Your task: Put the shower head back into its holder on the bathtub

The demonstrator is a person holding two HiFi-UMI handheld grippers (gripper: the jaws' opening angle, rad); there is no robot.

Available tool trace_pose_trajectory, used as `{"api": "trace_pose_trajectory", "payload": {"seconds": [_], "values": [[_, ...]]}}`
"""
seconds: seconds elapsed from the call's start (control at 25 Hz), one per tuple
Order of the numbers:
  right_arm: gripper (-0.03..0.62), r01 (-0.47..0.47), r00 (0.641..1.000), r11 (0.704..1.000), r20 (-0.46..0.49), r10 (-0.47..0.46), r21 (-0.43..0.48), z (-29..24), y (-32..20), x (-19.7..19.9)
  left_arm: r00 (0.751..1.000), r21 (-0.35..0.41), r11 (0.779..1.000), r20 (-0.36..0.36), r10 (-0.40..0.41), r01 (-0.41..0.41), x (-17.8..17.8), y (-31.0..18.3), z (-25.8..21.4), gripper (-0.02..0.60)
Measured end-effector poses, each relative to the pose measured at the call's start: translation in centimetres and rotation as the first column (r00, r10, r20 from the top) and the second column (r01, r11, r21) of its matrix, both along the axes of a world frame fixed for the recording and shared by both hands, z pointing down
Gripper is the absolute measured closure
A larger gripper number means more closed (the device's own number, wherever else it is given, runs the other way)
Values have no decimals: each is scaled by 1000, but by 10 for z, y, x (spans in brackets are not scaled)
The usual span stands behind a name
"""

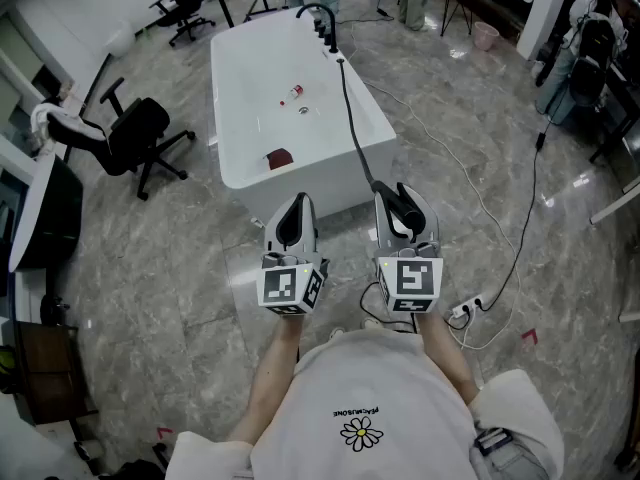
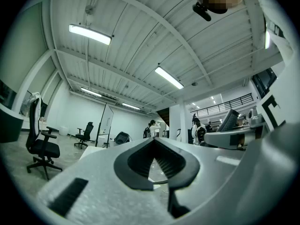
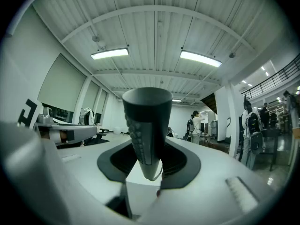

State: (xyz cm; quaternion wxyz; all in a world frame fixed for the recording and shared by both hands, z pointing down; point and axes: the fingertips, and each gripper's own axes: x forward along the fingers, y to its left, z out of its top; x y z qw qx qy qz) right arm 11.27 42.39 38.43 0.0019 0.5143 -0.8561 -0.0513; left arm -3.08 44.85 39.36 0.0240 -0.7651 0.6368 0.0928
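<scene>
The white bathtub (image 1: 235, 78) stands ahead of me on the grey stone floor. Its black faucet and holder (image 1: 323, 20) are at the far end. A black hose (image 1: 352, 128) runs from there along the tub's right rim to the dark shower head (image 1: 398, 206). My right gripper (image 1: 406, 220) is shut on the shower head just short of the tub's near right corner. In the right gripper view the shower head's handle (image 3: 145, 125) stands upright between the pads of that gripper (image 3: 150, 165). My left gripper (image 1: 292, 220) is beside it, shut and holding nothing (image 2: 152, 165).
In the tub lie a red object (image 1: 280, 158) and a small bottle (image 1: 293, 93). A black office chair (image 1: 140, 133) stands left of the tub. A power strip with a white cable (image 1: 470, 308) lies on the floor to the right. People stand at the room's far end.
</scene>
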Motion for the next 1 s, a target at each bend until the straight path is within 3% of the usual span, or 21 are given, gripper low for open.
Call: {"api": "trace_pose_trajectory", "payload": {"seconds": [0.52, 0.84, 1.0], "values": [[461, -2, 1000, 1000, -10, 2, 8, 0, -4, 1, 1000, -27, 999, -12, 22, -22, 2, -7, 9, 581], [461, -15, 1000, 1000, -22, 15, 4, 1, -13, 7, 997, -66, 994, -22, 80, -81, 17, -18, 25, 581], [461, -44, 998, 999, -41, 44, -3, 5, -13, 0, 996, -82, 992, -25, 90, -92, 1, -14, 31, 582]]}}
